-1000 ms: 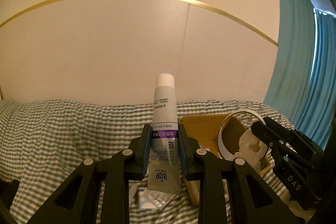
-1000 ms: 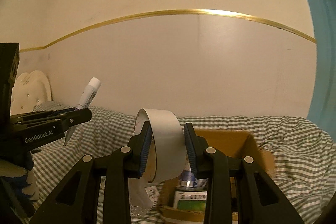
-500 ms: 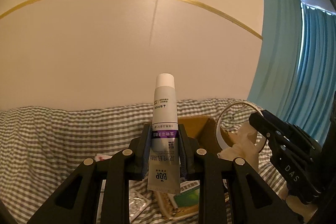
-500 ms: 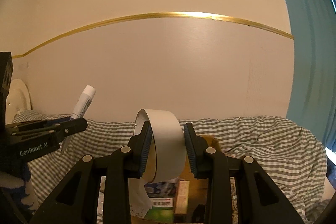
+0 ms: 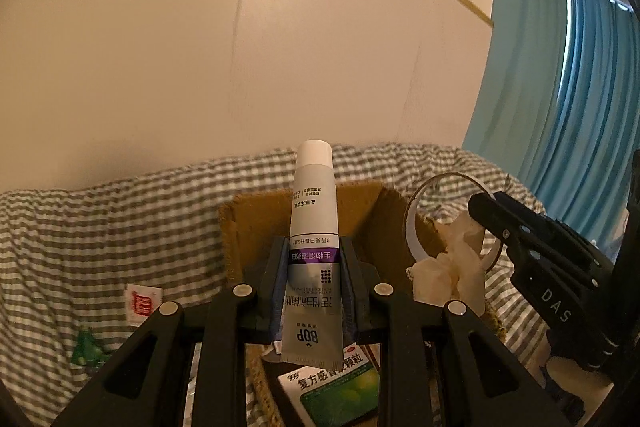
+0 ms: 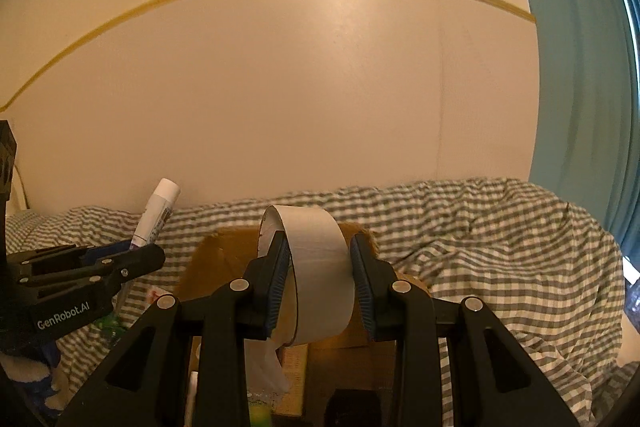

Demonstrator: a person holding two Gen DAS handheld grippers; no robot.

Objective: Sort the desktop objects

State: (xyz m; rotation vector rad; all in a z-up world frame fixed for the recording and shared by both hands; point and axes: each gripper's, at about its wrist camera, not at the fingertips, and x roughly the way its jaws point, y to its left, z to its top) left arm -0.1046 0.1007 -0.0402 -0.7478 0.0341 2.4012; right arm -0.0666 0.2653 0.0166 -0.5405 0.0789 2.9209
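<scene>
L gripper (image 5: 314, 291) clamps the toothpaste tube (image 5: 314, 239), R gripper (image 6: 320, 283) pinches the tape roll (image 6: 320, 267); both over the cardboard box (image 5: 256, 227). I get low, centred inside walls, then let go.

Two grippers hanging side by side over an open box on a checked cloth

The left gripper (image 5: 313, 291) is holding a grey plastic tube with a white cap (image 5: 313, 227) upright above the brown cardboard box (image 5: 256, 223), the right gripper (image 6: 320, 283) is standing to its right, gripping a wide roll of grey tape (image 6: 320, 267) on edge, and a green-and-white medicine carton (image 5: 340, 391) is lying in the box, which is sitting on the grey-and-white checked cloth (image 6: 480, 251).
</scene>
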